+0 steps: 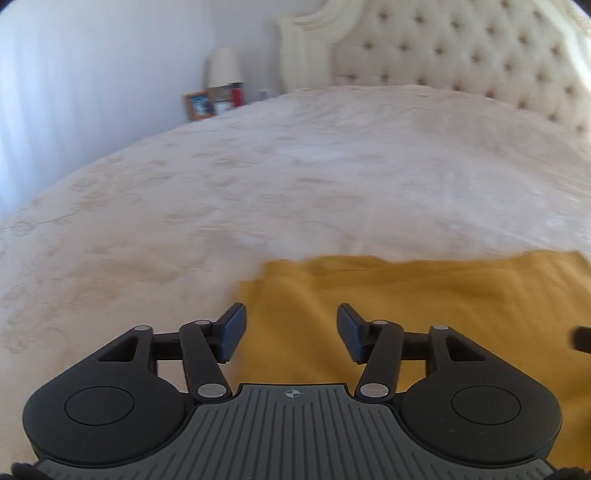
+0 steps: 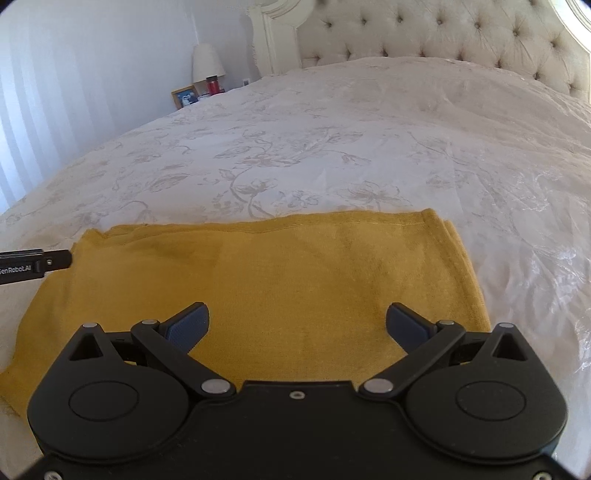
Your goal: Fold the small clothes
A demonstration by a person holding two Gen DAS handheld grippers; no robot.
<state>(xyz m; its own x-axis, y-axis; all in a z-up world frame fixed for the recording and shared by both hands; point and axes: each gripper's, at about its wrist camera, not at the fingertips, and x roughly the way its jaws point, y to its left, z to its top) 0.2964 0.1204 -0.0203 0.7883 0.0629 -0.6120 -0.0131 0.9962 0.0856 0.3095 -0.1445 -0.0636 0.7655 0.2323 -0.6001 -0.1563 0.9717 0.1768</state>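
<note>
The yellow cloth (image 2: pixel 258 295) lay flat on the bed (image 2: pixel 332 147), near the foot edge closest to both cameras and well apart from the headboard (image 2: pixel 443 33). It appeared already doubled: its far edge showed two layers, slightly offset at the far right corner. The right gripper (image 2: pixel 297 325) hung over the near half of the cloth, jaws wide, nothing between them. The left gripper (image 1: pixel 291 328) hovered over the cloth's left edge, jaws about half apart and empty; no pad pressed on fabric. Its tip also showed at the left border of the right wrist view, just beside the far left corner. The left wrist view was blurred, so contact at the fingertips could not be confirmed there. Risks, as judged: a pinch at the left edge might take only the top layer, separating the fold; a grasp set too deep might also catch the bedspread and drag it. Uneven lifting by the two grippers could skew the next fold. The soft bed offered little backing for a clean pinch.
</note>
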